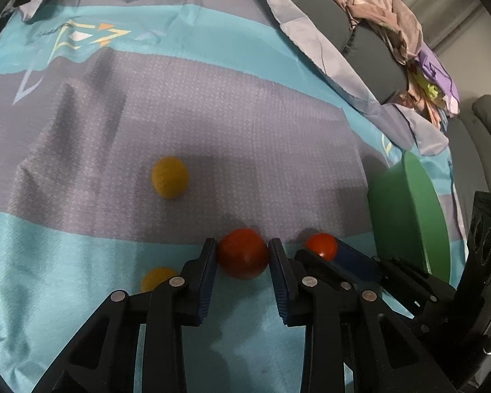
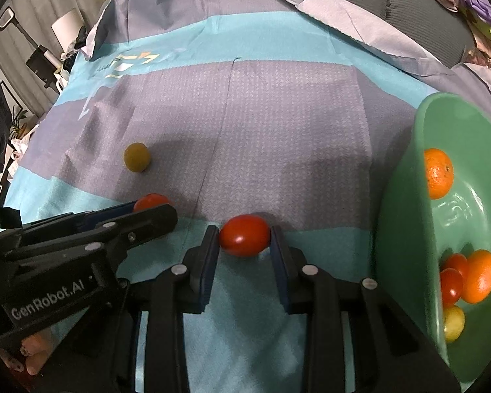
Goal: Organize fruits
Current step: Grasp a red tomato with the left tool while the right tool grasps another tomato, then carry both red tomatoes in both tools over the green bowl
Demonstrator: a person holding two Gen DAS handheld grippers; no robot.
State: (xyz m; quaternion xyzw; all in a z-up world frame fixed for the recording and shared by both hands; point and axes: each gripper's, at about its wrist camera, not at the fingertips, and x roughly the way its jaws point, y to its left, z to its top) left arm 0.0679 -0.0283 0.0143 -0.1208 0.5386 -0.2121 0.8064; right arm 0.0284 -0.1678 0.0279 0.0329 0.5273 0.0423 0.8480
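- The left tool (image 1: 243, 251) is clamping a round red tomato (image 1: 243, 253) between its blue pads, the fruit sitting at the very tips and resting on the blue and grey cloth (image 1: 212, 114).
- The right tool (image 2: 245, 236) is likewise pressing on an oval red tomato (image 2: 245, 235), whose long axis is lying across the jaws, left to right — so the pads are bearing on its two ends.
- The two tools are working side by side; in the left wrist view the right tool (image 1: 324, 252) is showing just to the right with its tomato (image 1: 321, 245).
- The green bowl (image 2: 406, 216) is standing at the right edge of the scene, tilted in the lens, with two oranges (image 2: 438, 173), small red tomatoes (image 2: 451, 281) and a yellow fruit (image 2: 453, 322) already lying inside.
- What the coming move is turning on: the bowl is lying to the right of both tools, and the right hand is the nearer — its tomato is just beside the bowl's wall, while the left one has to cross past the right tool.
- Loose fruit is remaining on the cloth: one yellow fruit (image 1: 170, 177) far and left, another (image 1: 155, 278) near, partly hidden behind the left tool's finger.
- My judgement: both tomatoes are gripped but not yet lifted, and the sorting is well along.
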